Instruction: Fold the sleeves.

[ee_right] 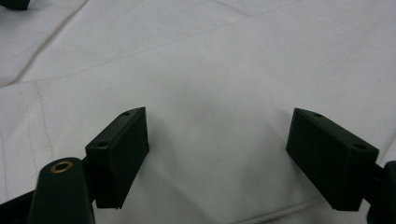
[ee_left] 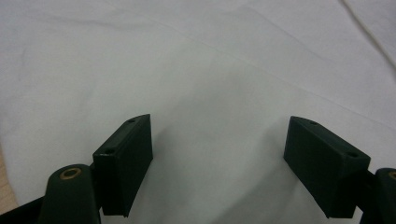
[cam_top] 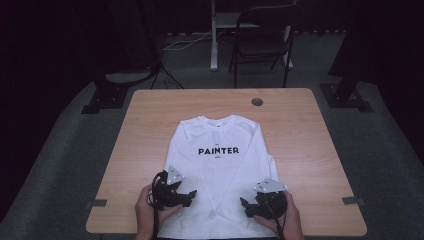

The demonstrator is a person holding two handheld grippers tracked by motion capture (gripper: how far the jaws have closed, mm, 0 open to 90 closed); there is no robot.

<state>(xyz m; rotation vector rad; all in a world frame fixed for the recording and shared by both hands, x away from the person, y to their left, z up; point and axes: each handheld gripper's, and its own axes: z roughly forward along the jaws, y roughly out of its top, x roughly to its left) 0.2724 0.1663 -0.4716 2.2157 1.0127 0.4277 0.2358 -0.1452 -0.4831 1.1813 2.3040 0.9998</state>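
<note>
Two tools spread wide over white shirt [cam_top: 220,165] hem, left tool [cam_top: 189,195], right tool [cam_top: 244,204], nothing gripped

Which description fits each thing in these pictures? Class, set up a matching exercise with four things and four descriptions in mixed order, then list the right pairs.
Things:
1. shirt
2. left gripper
3. chair
4. round hole

Descriptions:
A. dark, on the floor beyond the table
B. in the tabletop near its far edge
C. white, spread flat, printed PAINTER
D. jaws open over white cloth

Pairs: 1-C, 2-D, 3-A, 4-B
</note>
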